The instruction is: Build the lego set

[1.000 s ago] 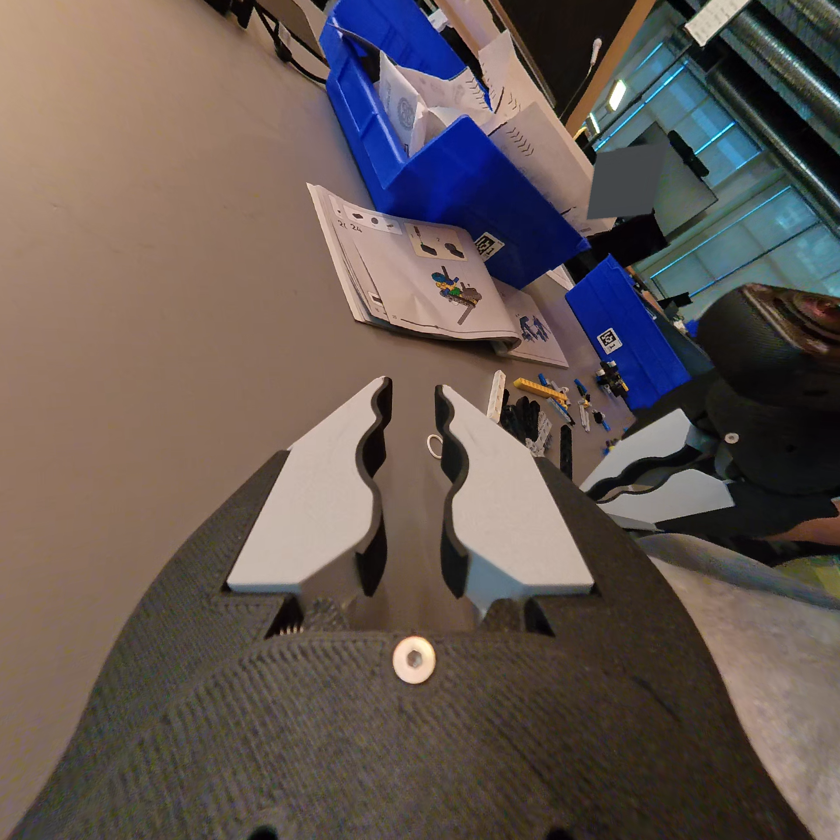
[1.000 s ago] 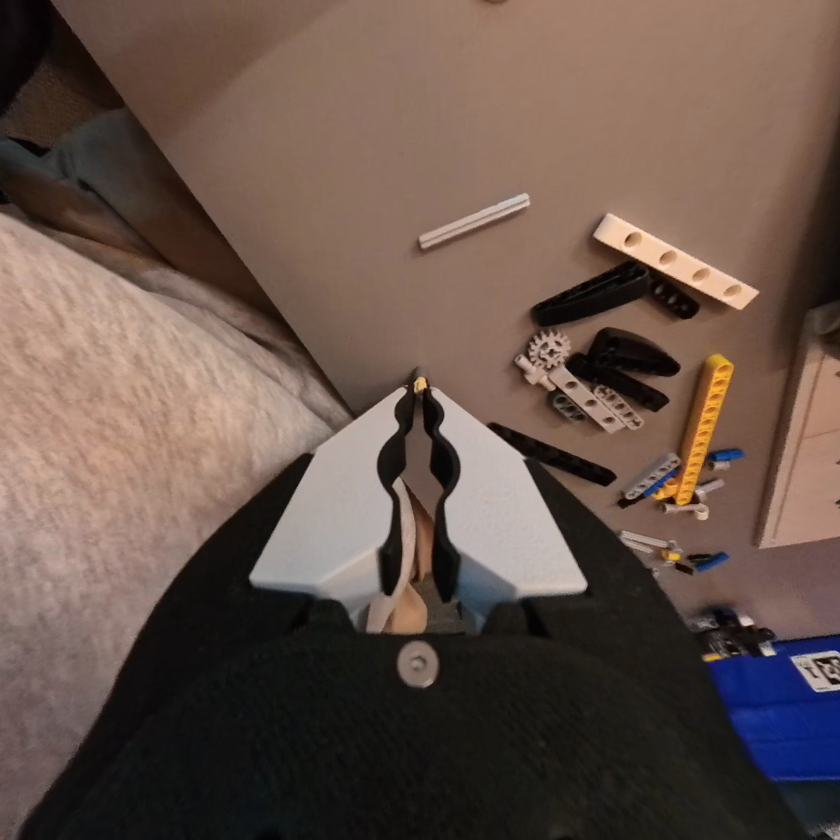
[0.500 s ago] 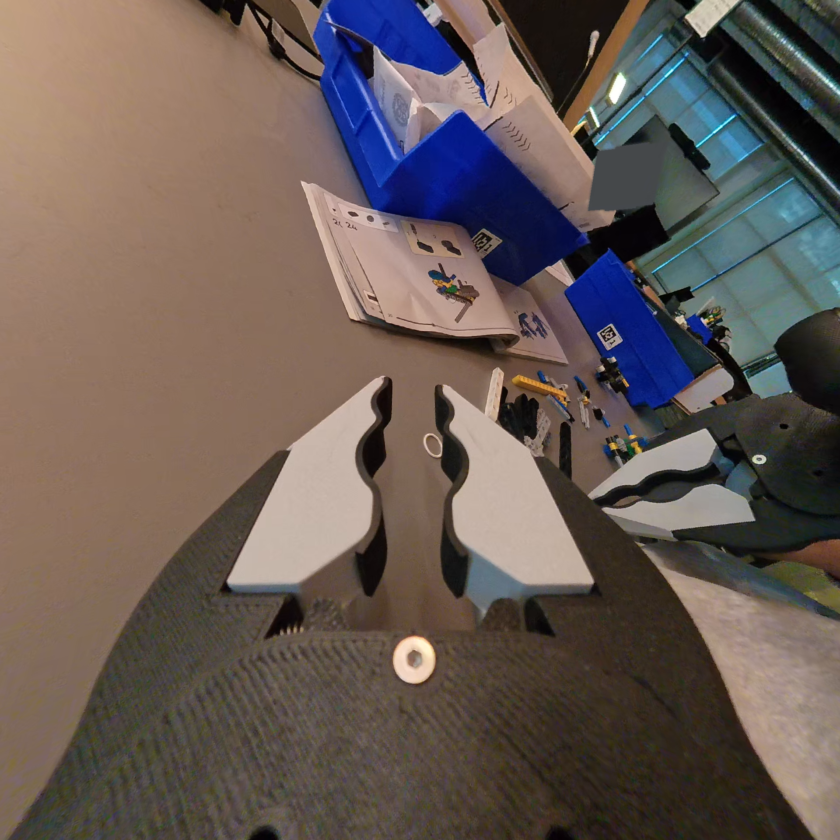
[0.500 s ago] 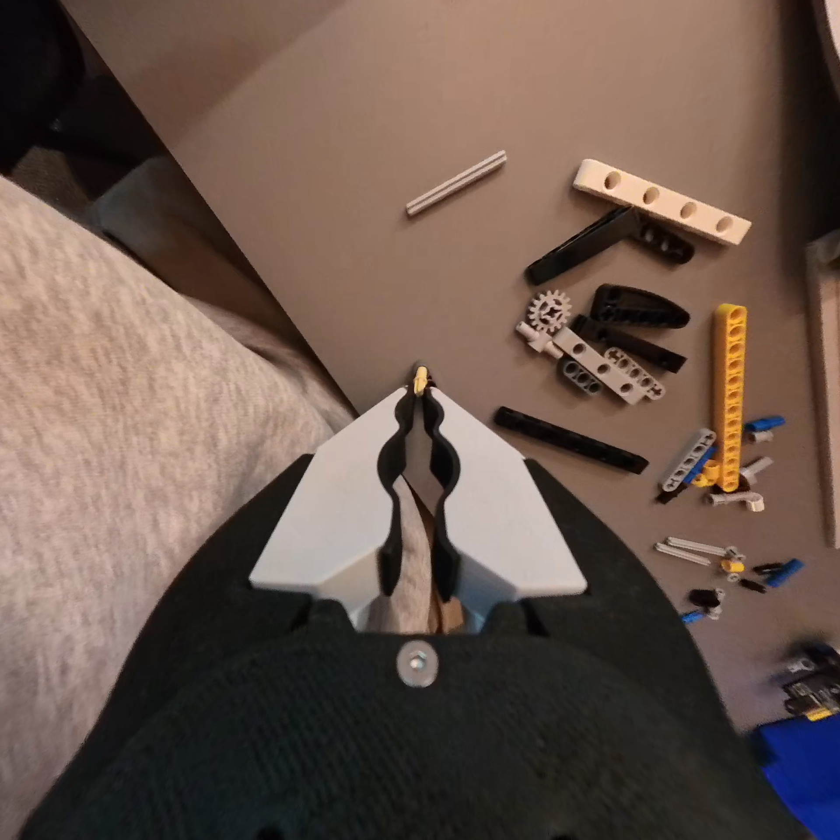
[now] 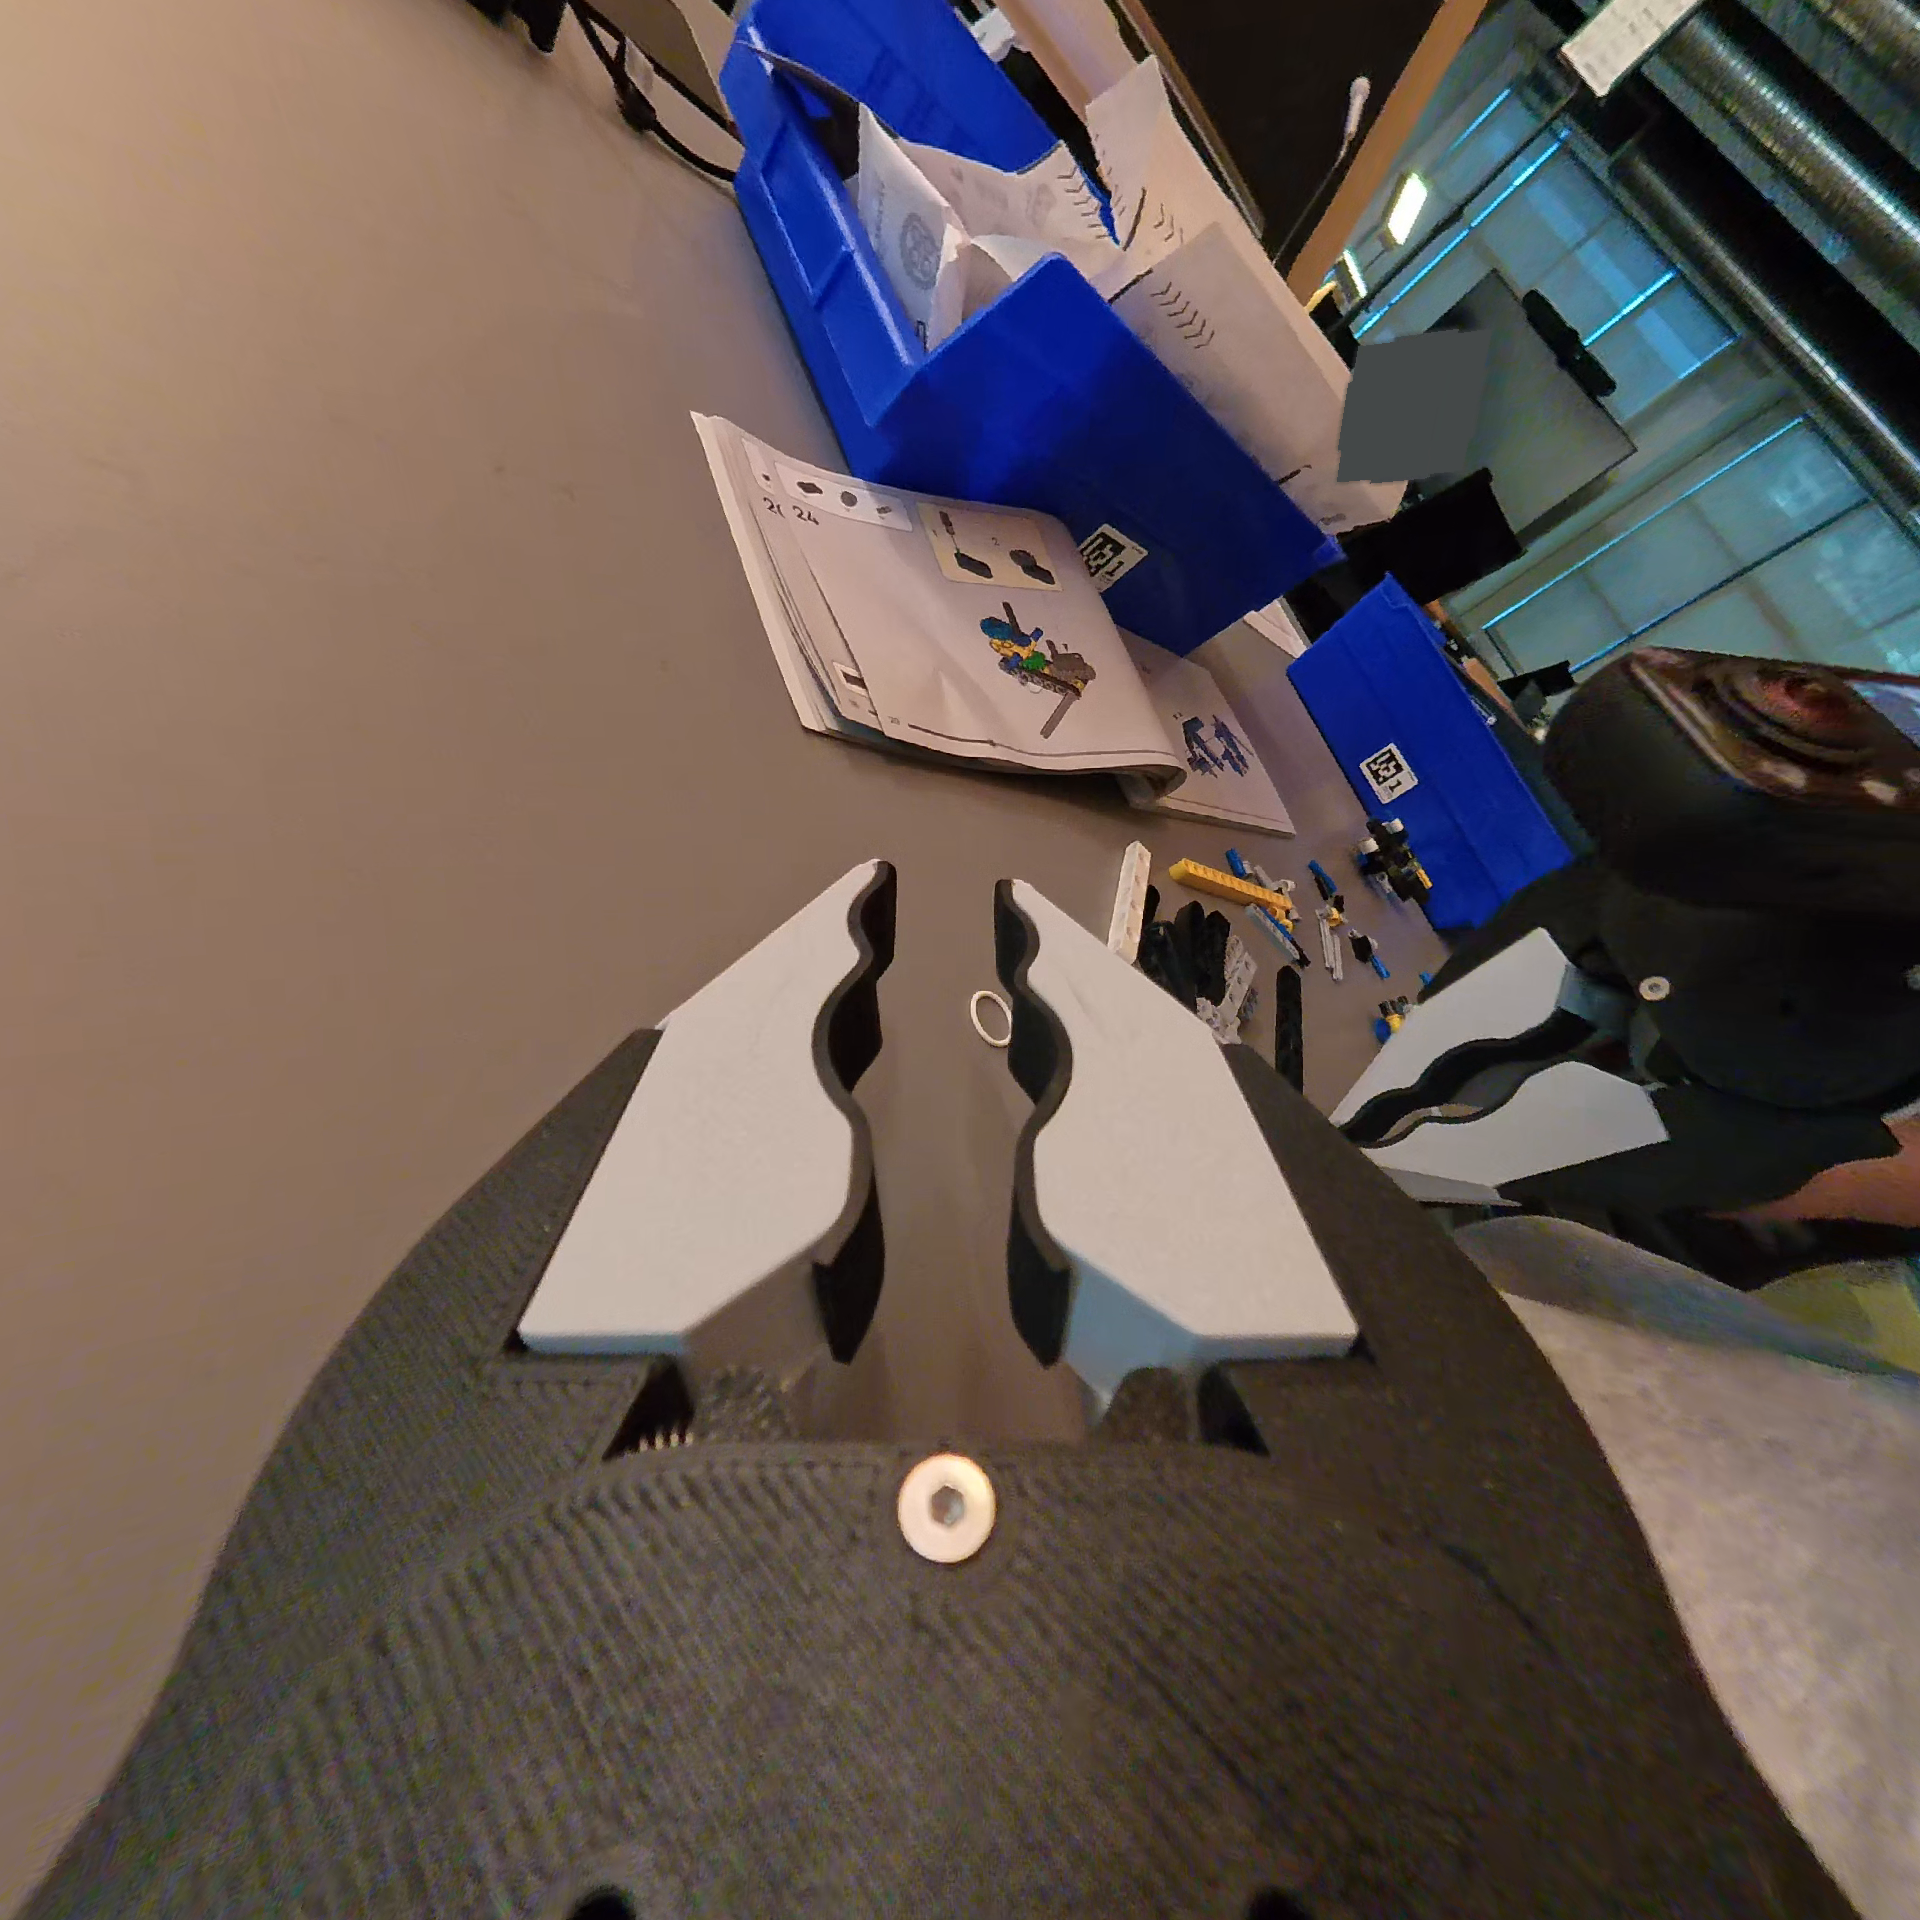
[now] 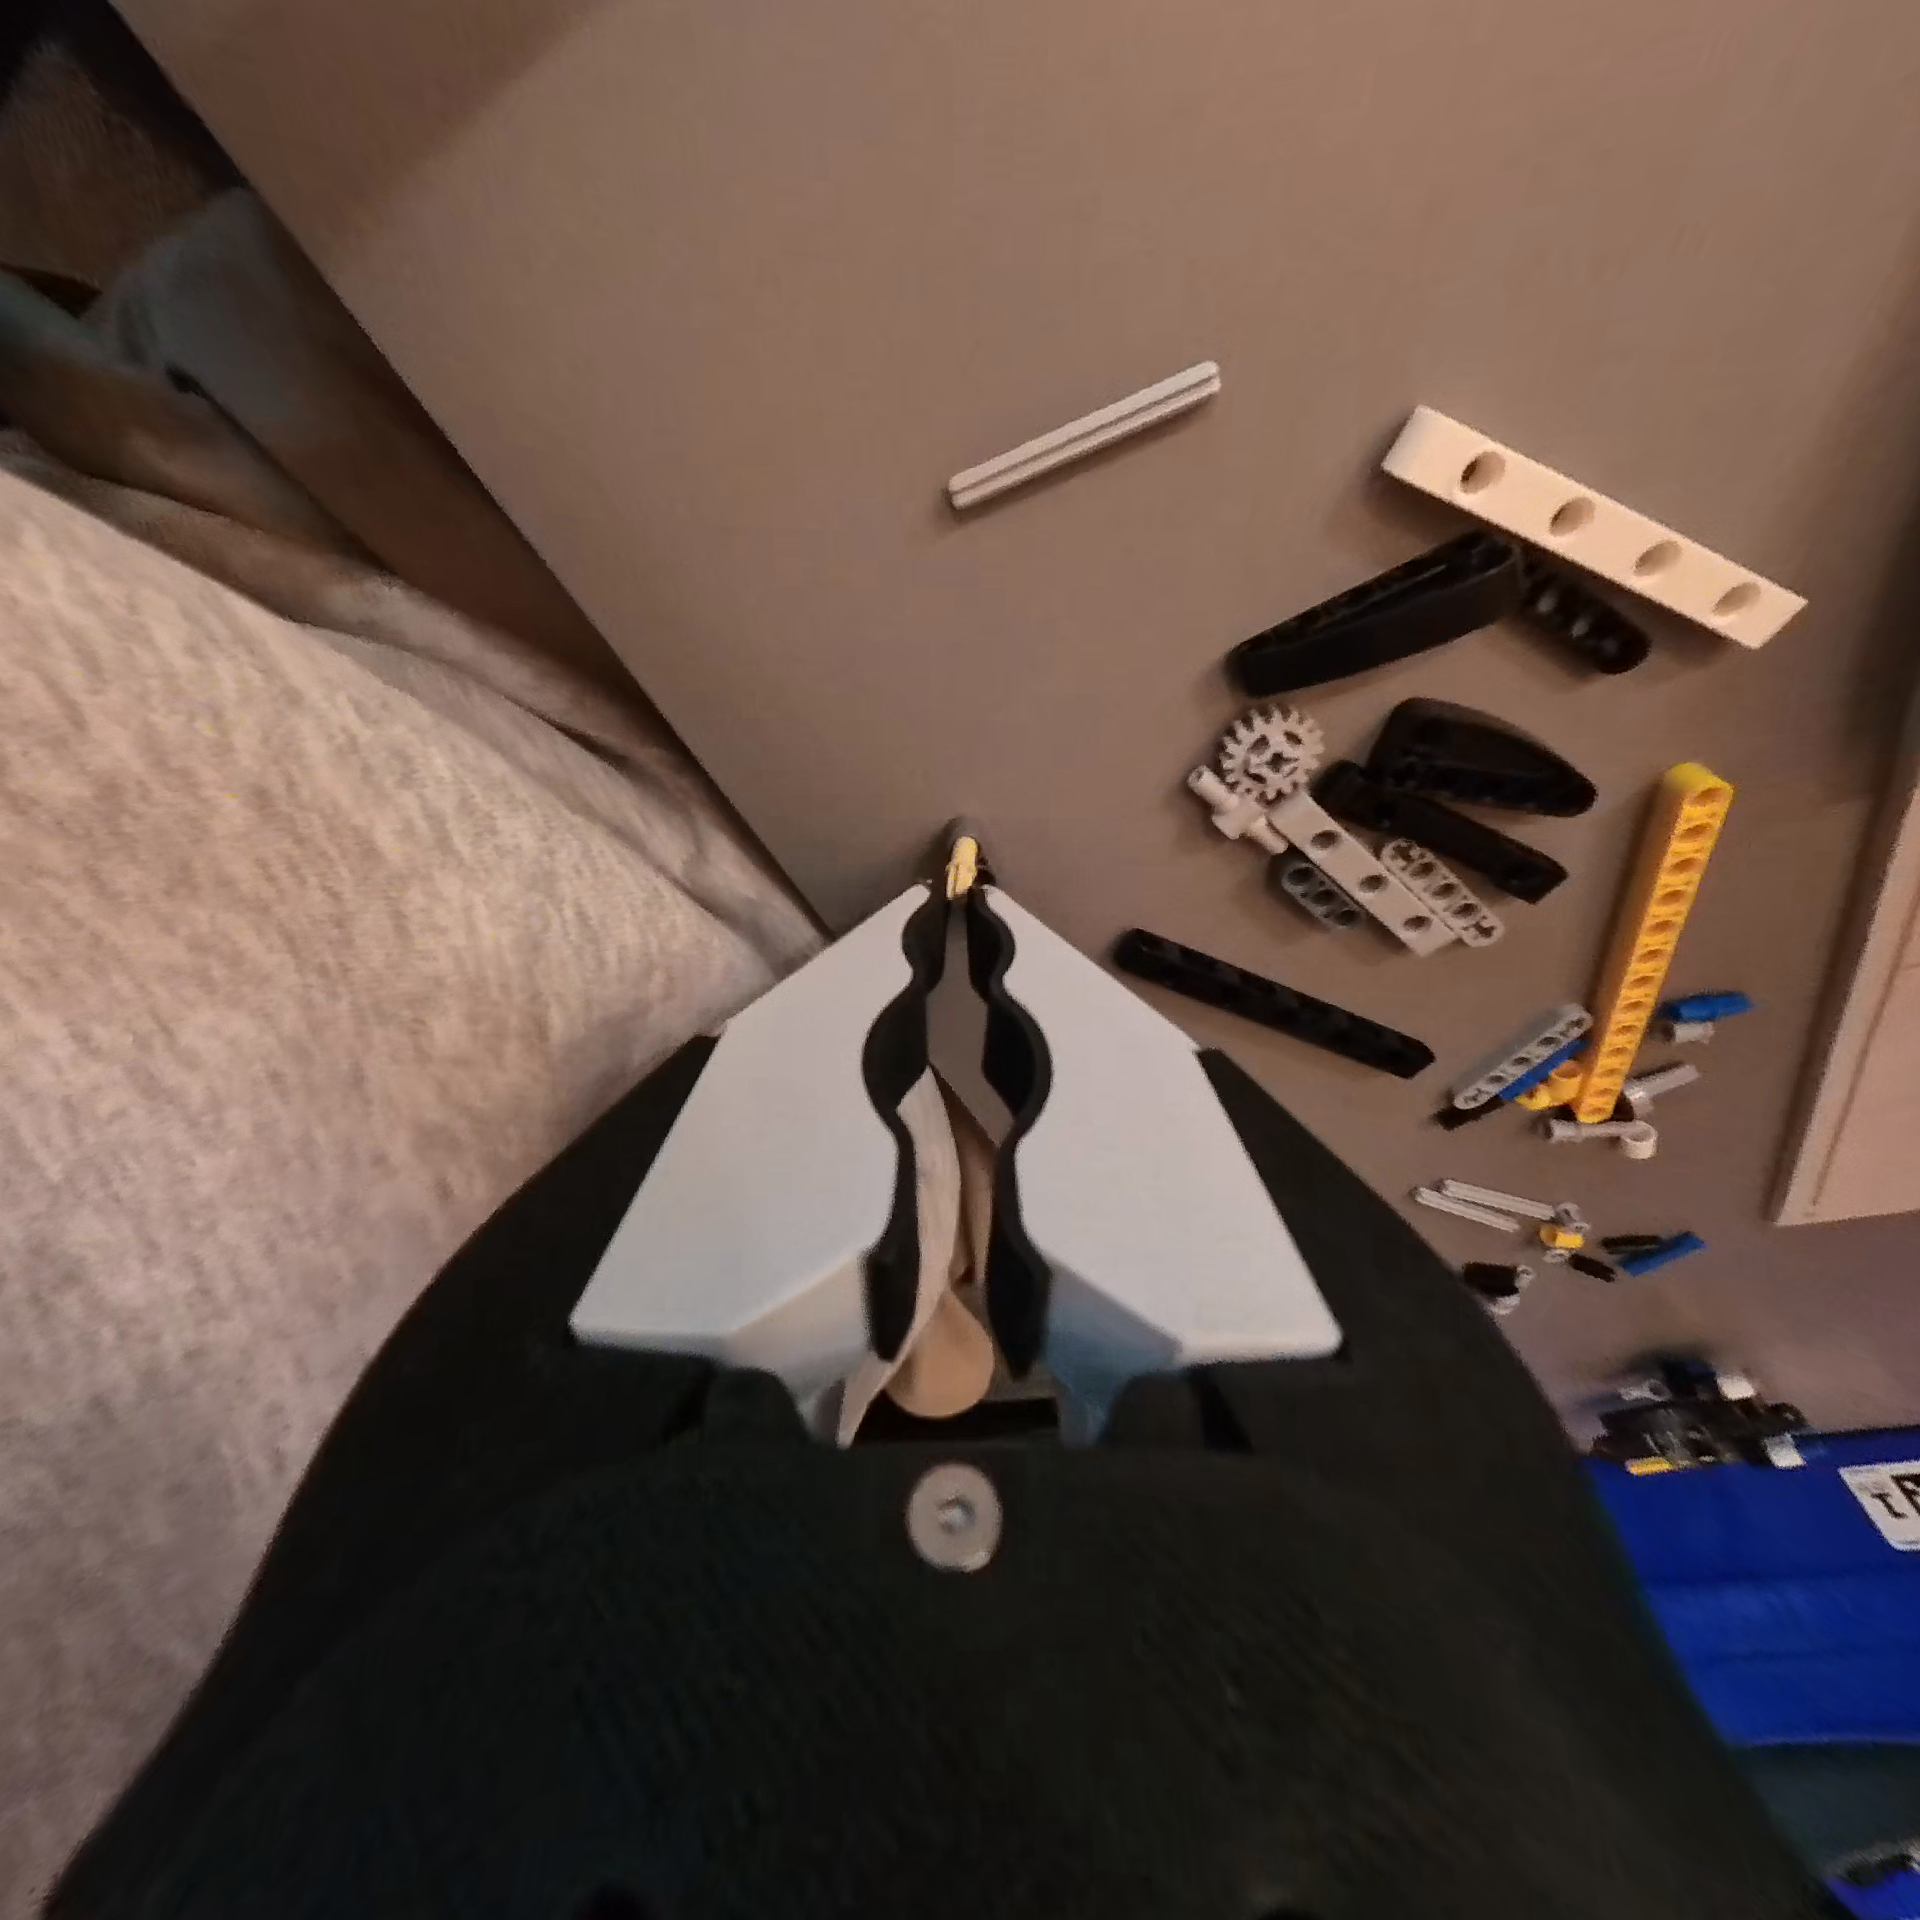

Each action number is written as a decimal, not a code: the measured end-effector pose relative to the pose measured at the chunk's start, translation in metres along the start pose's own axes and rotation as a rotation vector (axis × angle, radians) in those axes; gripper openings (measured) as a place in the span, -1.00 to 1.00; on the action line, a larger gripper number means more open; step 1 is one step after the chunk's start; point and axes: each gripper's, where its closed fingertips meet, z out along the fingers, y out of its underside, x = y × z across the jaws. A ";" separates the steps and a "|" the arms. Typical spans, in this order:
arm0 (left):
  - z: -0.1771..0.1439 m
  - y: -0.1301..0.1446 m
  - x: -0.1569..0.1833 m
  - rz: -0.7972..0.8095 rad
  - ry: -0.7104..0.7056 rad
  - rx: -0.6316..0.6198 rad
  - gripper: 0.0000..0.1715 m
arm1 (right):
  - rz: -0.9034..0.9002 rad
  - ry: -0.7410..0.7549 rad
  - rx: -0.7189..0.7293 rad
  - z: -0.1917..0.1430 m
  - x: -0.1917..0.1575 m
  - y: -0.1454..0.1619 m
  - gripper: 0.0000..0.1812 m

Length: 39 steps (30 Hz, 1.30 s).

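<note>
Only tan pin (image 6: 962,871) between hand-held gripper (image 6: 958,902) tips

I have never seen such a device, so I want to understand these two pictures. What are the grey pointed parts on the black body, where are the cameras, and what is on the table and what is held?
A person holds two hand tools, each a two-finger gripper with a camera looking along its fingers. One picture is from the left gripper, which is open and empty above the table. The other is from the right gripper, shut on a small yellow peg. On the table lie an open instruction booklet, blue bins, a small ring, a yellow beam, a white beam, a gear and black pieces.
</note>
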 end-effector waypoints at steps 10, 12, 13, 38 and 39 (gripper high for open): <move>-0.001 -0.001 -0.001 -0.010 0.004 0.006 -0.80 | -0.017 -0.001 -0.119 -0.001 0.004 0.001 -0.98; -0.001 -0.001 -0.002 -0.011 0.004 0.006 -0.80 | -0.015 0.000 -0.118 -0.001 0.005 0.001 -0.98; -0.001 -0.001 -0.002 -0.011 0.005 0.005 -0.80 | -0.012 -0.001 -0.119 -0.001 0.005 0.002 -0.98; -0.001 0.000 0.001 -0.008 0.011 0.000 -0.80 | 0.051 0.006 -0.058 -0.003 0.007 0.020 -0.98; -0.001 0.000 0.001 -0.008 0.012 -0.001 -0.80 | 0.048 0.003 -0.058 -0.003 0.007 0.019 -0.98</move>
